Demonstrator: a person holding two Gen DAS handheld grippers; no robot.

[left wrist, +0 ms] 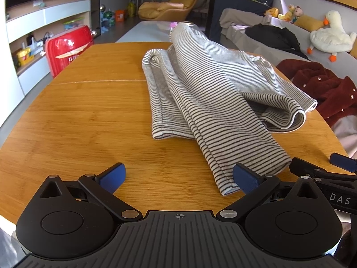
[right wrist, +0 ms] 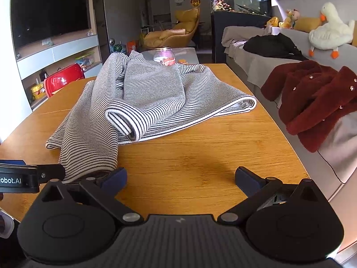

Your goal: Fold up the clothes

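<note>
The grey and black striped soft cloth garment (left wrist: 207,93) is lying bunched and only partly folded on the round wooden table (left wrist: 89,122), so most folding is waiting. The left gripper (left wrist: 179,175) and right gripper (right wrist: 180,178) are holding their jaws wide apart, gripping nothing

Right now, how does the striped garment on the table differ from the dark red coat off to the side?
The striped garment is thin knit with black and white stripes; the red coat is thick, fuzzy and plain, with small shiny studs. The striped garment lies rumpled on the wooden table, near both open grippers; the red coat is draped over the grey sofa, beyond the table's edge. Neither is held or neatly folded.
</note>
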